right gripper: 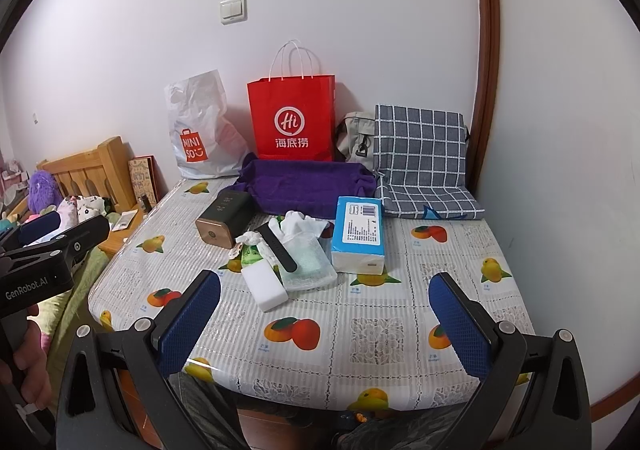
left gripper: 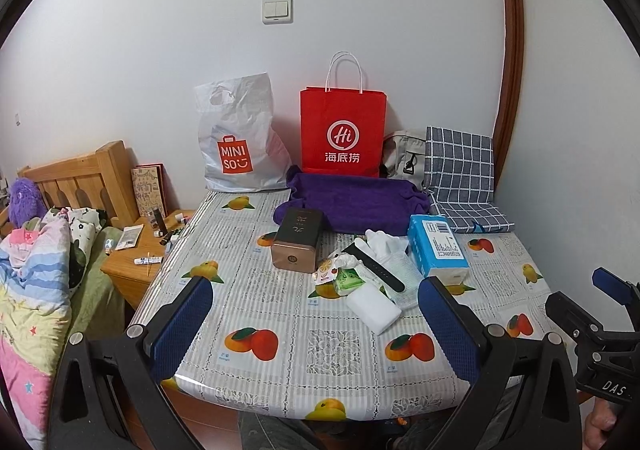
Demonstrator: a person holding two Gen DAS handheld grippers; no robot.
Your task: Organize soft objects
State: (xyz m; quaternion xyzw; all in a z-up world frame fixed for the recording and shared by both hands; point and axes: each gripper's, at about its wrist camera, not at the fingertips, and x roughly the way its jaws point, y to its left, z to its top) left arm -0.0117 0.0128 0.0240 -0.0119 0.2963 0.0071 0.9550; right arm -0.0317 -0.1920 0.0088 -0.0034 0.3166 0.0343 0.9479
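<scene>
Not started: both grippers, left gripper (left gripper: pixel 316 314) and right gripper (right gripper: pixel 325 310), hover fingers apart, empty. Soft clutter, white gloves (right gripper: pixel 298 226) and sponge (right gripper: pixel 266 286), sits mid-frame on table (right gripper: pixel 360 338); purple towel (right gripper: pixel 304 186) behind.

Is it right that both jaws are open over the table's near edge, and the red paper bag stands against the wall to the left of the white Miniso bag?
Not quite. The red paper bag stands to the right of the white Miniso bag, not the left; both wrist views show this. The rest holds: the left gripper and right gripper have open jaws over the table's near edge.
</scene>
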